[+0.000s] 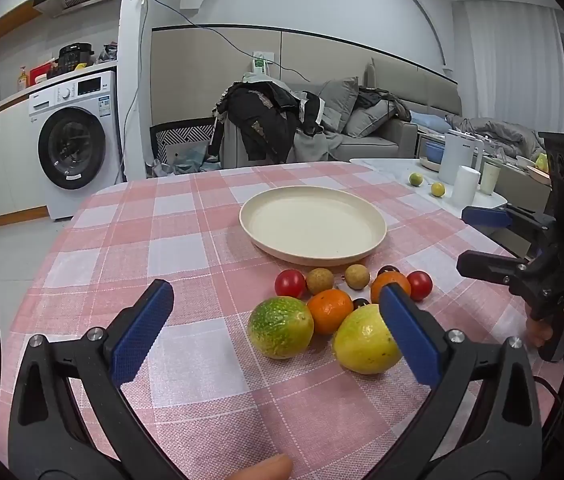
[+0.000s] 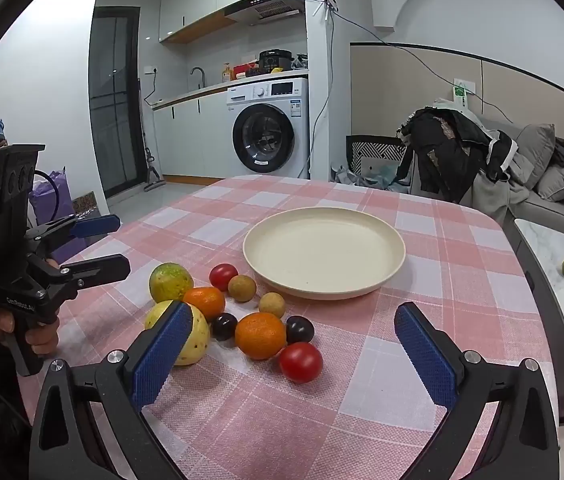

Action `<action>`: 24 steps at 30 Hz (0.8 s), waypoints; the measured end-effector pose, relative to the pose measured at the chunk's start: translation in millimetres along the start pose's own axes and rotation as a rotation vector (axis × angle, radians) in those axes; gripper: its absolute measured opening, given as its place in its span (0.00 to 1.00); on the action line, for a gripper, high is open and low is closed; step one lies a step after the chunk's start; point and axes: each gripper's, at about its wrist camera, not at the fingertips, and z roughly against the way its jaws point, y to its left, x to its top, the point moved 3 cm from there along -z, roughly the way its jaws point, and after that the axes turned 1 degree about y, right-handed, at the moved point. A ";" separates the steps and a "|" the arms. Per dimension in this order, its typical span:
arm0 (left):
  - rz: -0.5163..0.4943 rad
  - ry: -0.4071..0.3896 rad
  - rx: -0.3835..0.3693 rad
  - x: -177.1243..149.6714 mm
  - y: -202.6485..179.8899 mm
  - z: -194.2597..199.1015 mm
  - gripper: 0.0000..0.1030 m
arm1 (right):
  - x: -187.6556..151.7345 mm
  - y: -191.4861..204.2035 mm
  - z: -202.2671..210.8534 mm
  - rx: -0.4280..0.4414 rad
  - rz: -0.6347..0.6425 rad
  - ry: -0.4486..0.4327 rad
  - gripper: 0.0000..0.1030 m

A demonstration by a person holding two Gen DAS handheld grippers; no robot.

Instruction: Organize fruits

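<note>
— Checked pink cloth [image 2: 422,240] over the table, kitchen and washing machine [image 2: 268,132] behind. Progress?

— Judged from the layout: nothing sorted yet. Cream plate [image 2: 324,254] sits bare, beyond the fruit as seen from both grippers. All fruit [image 2: 242,312] lies in one loose cluster on the cloth, between the grippers and the plate: two green-yellow ones, two oranges, two red tomatoes, two brown round ones, two dark plums.

— Left gripper [image 1: 278,328]?

— Jaws at full spread, nothing held. Pads touch no fruit as far as I can tell; the green-yellow pair lies just ahead between them.

— Right gripper [image 2: 294,344]?

— Also wide, empty. A tomatillo-sized red tomato [image 2: 301,362] sits nearest, just ahead between its pads, apart from both.

— Remaining?

— Everything, likely: each piece to the plate.
</note>
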 end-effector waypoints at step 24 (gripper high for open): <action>-0.001 0.009 -0.010 -0.1 -1.8 -5.1 0.99 | 0.0 0.9 -0.3 0.003 -0.001 0.010 1.00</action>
